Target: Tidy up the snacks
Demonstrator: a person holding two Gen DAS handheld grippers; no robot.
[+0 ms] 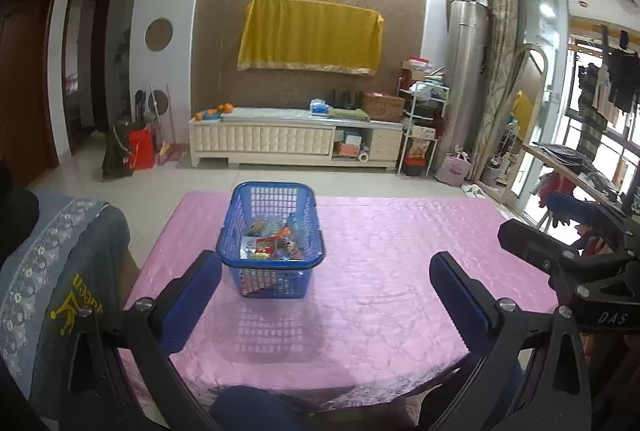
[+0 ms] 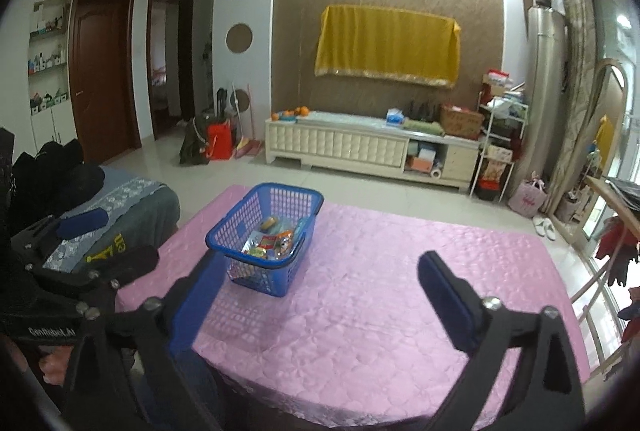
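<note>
Surroundings, left to right: a grey-blue covered seat (image 1: 60, 271) is seen just off the desk's left edge, with black clothing (image 2: 48, 171) piled on it in the right wrist view; two dark wooden doors (image 2: 104, 71) sit on the far left wall; a red bag (image 1: 141, 149) and brooms stand on the floor by the wall; a white TV cabinet (image 1: 280, 141) runs along the far wall with oranges (image 1: 224, 108) on its left end and a cardboard box (image 1: 383, 106) on its right end; a yellow cloth (image 1: 310, 35) is hung above it; a white wire rack (image 1: 424, 123) and a tall silver cylinder (image 1: 468, 71) stand right of the cabinet; a glass door and hanging laundry (image 1: 608, 83) are at far right. The pink quilted desk (image 1: 400, 263) cover is bare around the basket, with nothing seen between the jaws and it. Left gripper (image 1: 324, 295): jaws spread wide, nothing held or touched, blue pads hovering over the near part of the desk, the basket framed just inside the left pad. Right gripper (image 2: 316, 295): jaws also spread wide and holding nothing, with the basket up-left, close to the left pad. Each gripper is seen at the edge of the other's view. The blue plastic basket (image 1: 272, 243) stands upright on the left-centre of the desk, lattice-walled. Assorted snack packets (image 1: 274, 243) are piled loosely in its bottom, in red, orange, yellow and silver wrappers; labels are too small to read.
</note>
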